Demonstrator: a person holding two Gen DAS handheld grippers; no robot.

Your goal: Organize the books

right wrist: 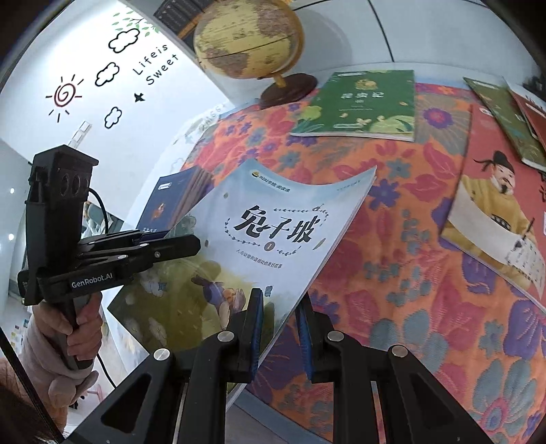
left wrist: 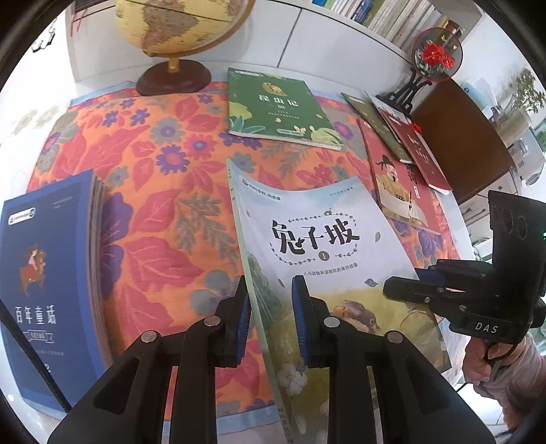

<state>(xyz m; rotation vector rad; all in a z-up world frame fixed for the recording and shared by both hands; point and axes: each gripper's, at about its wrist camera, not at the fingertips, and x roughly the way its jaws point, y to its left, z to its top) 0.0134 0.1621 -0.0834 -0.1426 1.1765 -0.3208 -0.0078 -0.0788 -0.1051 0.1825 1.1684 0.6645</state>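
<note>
A pale blue book with a rabbit on its cover (left wrist: 327, 239) (right wrist: 273, 225) hangs bowed above the floral cloth (left wrist: 153, 205). My left gripper (left wrist: 271, 307) is shut on its spine edge; it also shows from the side in the right wrist view (right wrist: 184, 244). My right gripper (right wrist: 279, 314) is shut on the opposite edge and appears in the left wrist view (left wrist: 409, 290). A stack of dark blue books (left wrist: 47, 273) (right wrist: 174, 198) lies at the left. A green book (left wrist: 279, 109) (right wrist: 361, 106) lies flat further back.
A globe (left wrist: 177, 27) (right wrist: 249, 37) stands at the back of the cloth. At the right lie a red book with a robed man (left wrist: 396, 184) (right wrist: 494, 211), a thin dark green book (left wrist: 378, 126) and a dark red one (left wrist: 419, 150). A round fan ornament (left wrist: 436, 56) stands behind them.
</note>
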